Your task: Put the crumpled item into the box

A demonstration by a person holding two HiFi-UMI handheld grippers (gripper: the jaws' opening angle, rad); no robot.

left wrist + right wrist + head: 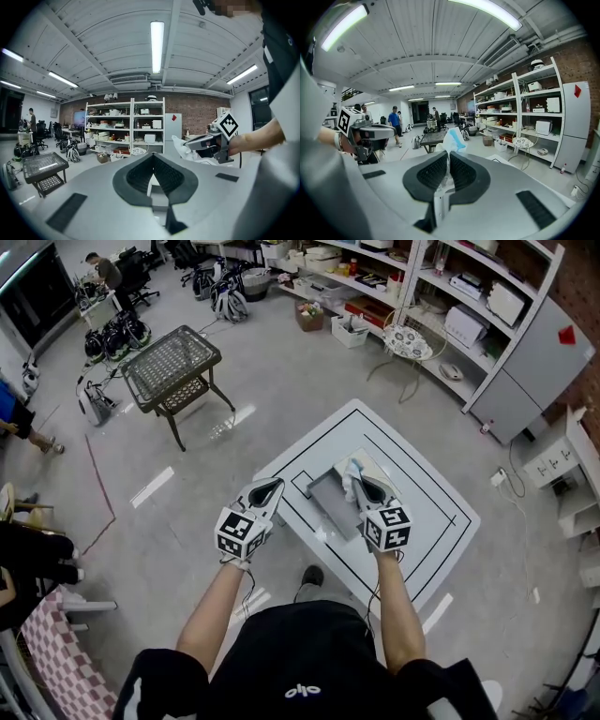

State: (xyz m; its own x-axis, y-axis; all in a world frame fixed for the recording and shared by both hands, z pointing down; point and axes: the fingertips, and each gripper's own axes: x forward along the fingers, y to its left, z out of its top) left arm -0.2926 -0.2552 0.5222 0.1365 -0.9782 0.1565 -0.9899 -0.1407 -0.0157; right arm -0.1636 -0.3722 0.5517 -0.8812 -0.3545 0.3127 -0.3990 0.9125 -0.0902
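The person wears a black short-sleeved top (300,662) with a small white logo (302,692), and a dark shoe (312,576). Each hand carries a pale grey tool. The left tool (266,489) and right tool (371,491) both have black ribbed pads (139,176) forming a leaf shape, black rectangular patches (69,211) on the housing, and a white cube (242,532) printed with black square markers. A thin dark cable (249,585) trails from each.
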